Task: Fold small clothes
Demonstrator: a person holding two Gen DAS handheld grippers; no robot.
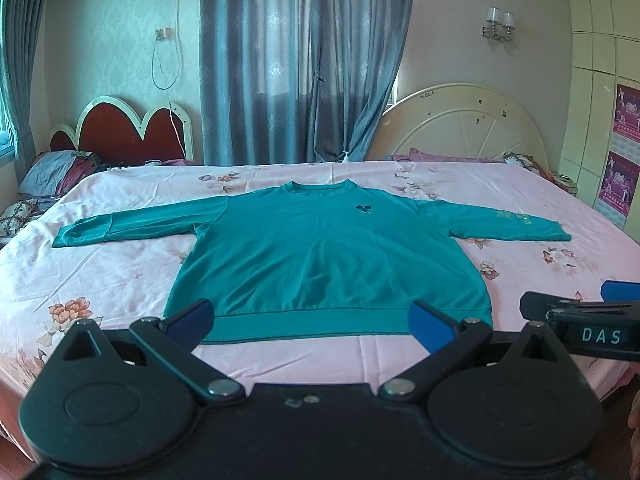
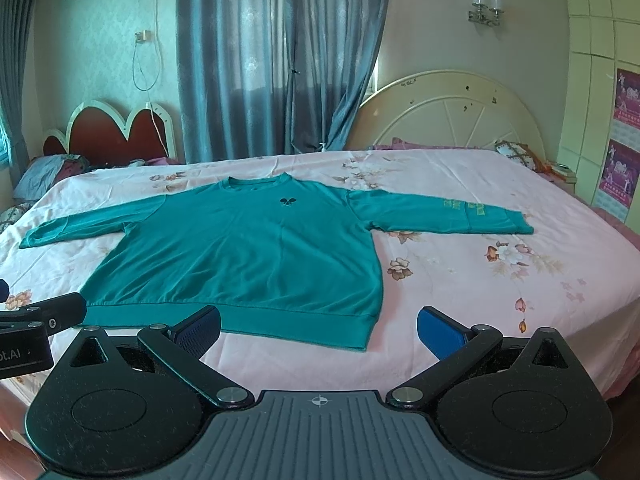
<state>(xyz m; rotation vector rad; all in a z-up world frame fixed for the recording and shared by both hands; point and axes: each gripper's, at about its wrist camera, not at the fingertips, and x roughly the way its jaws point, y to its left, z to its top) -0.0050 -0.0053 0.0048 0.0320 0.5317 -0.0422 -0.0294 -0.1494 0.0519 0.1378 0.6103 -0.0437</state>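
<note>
A teal long-sleeved sweatshirt lies flat, front up, on a pink floral bed sheet, sleeves spread to both sides, hem toward me. It also shows in the right wrist view. My left gripper is open and empty, hovering just before the hem, its blue pads wide apart. My right gripper is open and empty near the hem's right corner. Each gripper shows at the edge of the other's view: the right one and the left one.
A red heart-shaped headboard with pillows stands at the back left, a cream round headboard at the back right. Blue curtains hang behind. A cupboard is on the right. The bed's front edge lies below the grippers.
</note>
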